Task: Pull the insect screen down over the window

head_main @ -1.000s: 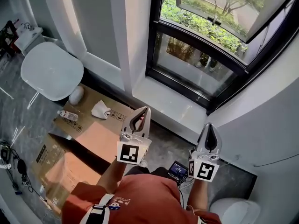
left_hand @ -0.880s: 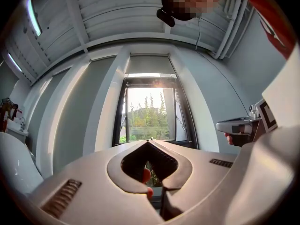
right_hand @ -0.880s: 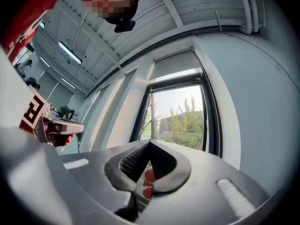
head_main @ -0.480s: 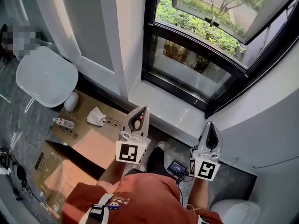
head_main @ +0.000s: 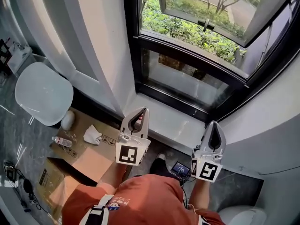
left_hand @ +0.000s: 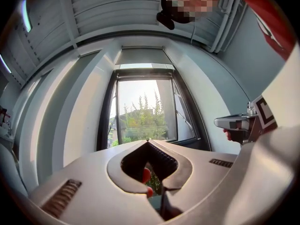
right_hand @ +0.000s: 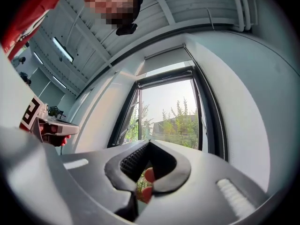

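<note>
**Window** (head_main: 187, 81): one, dark-framed, its upper sash swung outward and its glass uncovered. The insect screen is not drawn across it. A pale band (left_hand: 143, 56) at the head of the opening may be its roll, but this cannot be told.

**Sill** (head_main: 173, 118): one, white.

**Floor, at left:** one white seat (head_main: 42, 93) and one cardboard box (head_main: 89, 161).

**Grippers:** two, the left gripper (head_main: 143, 110) and the right gripper (head_main: 213, 124). They are raised side by side before the sill. Each has its jaws closed tip to tip, clasping and touching nothing.

**On the box:** one bottle (head_main: 62, 142) and one crumpled cloth (head_main: 92, 135).
</note>
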`<state>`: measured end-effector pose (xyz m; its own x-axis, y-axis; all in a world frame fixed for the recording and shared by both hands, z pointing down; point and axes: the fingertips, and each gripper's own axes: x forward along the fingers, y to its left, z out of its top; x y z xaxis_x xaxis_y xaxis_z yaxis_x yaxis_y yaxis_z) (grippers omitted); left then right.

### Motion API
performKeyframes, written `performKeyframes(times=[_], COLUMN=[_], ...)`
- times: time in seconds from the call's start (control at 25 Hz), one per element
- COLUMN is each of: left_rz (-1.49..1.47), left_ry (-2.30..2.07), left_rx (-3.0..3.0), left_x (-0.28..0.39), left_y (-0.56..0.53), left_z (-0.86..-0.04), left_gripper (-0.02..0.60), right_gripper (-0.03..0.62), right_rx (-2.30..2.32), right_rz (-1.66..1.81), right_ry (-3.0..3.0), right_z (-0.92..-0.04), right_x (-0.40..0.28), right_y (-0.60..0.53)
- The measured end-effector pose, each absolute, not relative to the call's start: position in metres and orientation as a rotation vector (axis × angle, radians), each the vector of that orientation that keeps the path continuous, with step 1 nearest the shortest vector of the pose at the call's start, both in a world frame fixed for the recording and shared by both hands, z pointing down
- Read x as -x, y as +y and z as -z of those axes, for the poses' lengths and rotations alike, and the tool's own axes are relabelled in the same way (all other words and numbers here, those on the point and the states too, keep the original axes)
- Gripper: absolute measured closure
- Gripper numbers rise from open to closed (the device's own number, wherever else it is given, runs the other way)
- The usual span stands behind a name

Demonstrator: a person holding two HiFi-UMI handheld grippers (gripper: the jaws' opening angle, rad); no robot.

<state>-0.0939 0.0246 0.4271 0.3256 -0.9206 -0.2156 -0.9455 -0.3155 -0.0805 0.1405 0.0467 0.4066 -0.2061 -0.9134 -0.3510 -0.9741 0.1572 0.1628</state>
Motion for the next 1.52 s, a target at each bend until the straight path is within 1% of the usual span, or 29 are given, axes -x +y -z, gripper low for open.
performKeyframes(times=[0.36,0.6,1.04,1.52], left_rz=[-0.187,-0.192,-0.248,-0.344], left_ry=[1.651,1.645,1.546,1.448], left_rx=[2.392,2.4,2.456,2.435], left_x=[0.036,0.017,0.019,0.029], left_y=[-0.085,-0.134,-0.193,-0.233], left_z=[-0.405,-0.402,-0.384,-0.341], left_gripper=[0.575,0.575,0.575,0.576], right_gripper=[0.585,0.585,0.585,0.585], right_rx=[1.891,1.892,1.965,1.988], right_rz=[-0.544,-0.56,-0.618,-0.777], right_ry=[2.197,2.199,2.1,1.995], right_z=[-0.39,-0.385,-0.361,-0.312], right_x=[-0.198,-0.214,-0.209,-0.202], right_y=[-0.053,-0.095,-0.137,-0.162])
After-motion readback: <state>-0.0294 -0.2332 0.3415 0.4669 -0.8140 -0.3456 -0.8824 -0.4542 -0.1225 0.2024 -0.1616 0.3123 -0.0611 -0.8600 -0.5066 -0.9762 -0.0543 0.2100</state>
